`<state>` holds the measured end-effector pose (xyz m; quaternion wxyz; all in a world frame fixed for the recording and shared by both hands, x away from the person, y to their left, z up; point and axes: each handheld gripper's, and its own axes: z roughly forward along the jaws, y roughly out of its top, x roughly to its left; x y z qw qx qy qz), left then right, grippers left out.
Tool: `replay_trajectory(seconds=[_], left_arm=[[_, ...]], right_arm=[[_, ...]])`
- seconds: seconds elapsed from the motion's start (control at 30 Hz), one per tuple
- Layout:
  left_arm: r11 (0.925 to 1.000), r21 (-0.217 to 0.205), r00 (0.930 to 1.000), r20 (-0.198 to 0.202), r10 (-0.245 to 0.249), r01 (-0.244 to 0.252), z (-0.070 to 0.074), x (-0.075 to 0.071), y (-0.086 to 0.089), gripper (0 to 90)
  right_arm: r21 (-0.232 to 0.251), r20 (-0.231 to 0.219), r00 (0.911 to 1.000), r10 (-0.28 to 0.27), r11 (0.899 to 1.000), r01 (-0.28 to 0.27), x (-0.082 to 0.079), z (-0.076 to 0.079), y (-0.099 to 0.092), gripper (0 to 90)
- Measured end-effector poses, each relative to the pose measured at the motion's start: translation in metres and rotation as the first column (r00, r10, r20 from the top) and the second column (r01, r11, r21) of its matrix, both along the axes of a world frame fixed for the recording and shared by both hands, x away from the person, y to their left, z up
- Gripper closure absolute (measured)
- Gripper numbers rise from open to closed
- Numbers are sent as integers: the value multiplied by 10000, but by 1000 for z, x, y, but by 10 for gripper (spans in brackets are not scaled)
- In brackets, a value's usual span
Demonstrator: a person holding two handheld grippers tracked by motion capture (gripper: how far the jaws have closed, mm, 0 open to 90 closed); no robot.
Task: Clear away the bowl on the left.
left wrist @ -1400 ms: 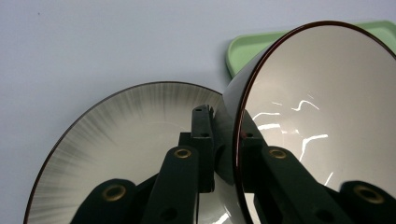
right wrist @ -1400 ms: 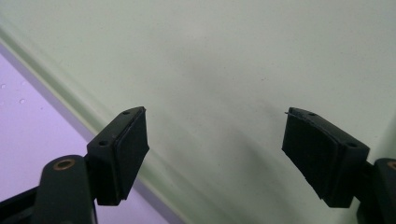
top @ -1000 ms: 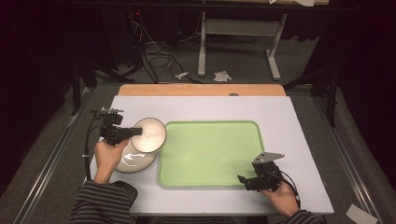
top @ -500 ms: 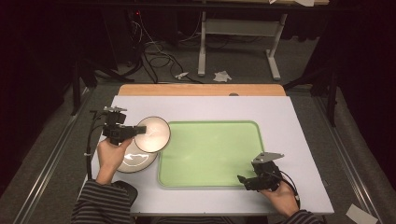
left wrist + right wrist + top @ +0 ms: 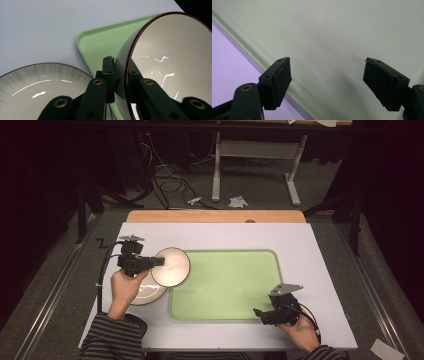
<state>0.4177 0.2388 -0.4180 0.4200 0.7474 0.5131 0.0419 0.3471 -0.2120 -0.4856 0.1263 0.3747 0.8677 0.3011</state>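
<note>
Just off the left edge of the green tray (image 5: 225, 285), the left hand-held gripper (image 5: 159, 262) has a bowl (image 5: 171, 266) up in the air, jaws clamped on its rim, one inside the wall and one outside, as the left gripper view shows it (image 5: 120, 82). The bowl (image 5: 172, 65) is tipped on edge there, its pale inside turned sideways and its dark rim standing nearly upright. It hangs right at the gripper's tips, on the tray side of the hand, over the tray's left border. Beneath and beside it, just outside the tray's left edge, a plate (image 5: 147, 292) sits flat on the white tabletop (image 5: 300, 240); it is the streaked white dish (image 5: 42, 82) low in the left gripper view.

Over at the tray's near right corner, the right hand-held gripper (image 5: 260, 312) rests low, jaws spread wide and holding nothing; its own view has the two pads (image 5: 282, 80) apart over bare green tray (image 5: 332, 37).

So the left hand is the one in play. The tray's open floor lies to the right of the bowl, along the way the gripper points, so by the look of it, the bowl is bound for the tray, and it would need levelling before it goes down.
</note>
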Motion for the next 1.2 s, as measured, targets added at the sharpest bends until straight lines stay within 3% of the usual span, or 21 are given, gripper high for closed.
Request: replay_trajectory(seconds=[0.3,0.63,0.9,1.2], left_arm=[[9982,284,9984,203,-535,529,8,4,-23,825],[9905,291,9902,342,-1357,1347,17,7,-53,825],[9862,295,9854,451,-1641,1629,20,10,-69,825],[9794,425,9796,294,-1989,1975,20,14,-85,825]], right_arm=[[39,-28,10000,31,10000,-31,0,0,-1,240],[1,6,10000,51,10000,-51,0,0,-1,240],[-1,-34,10000,16,10000,-16,0,0,-1,240],[-5,-28,10000,26,10000,-26,0,0,-1,240]])
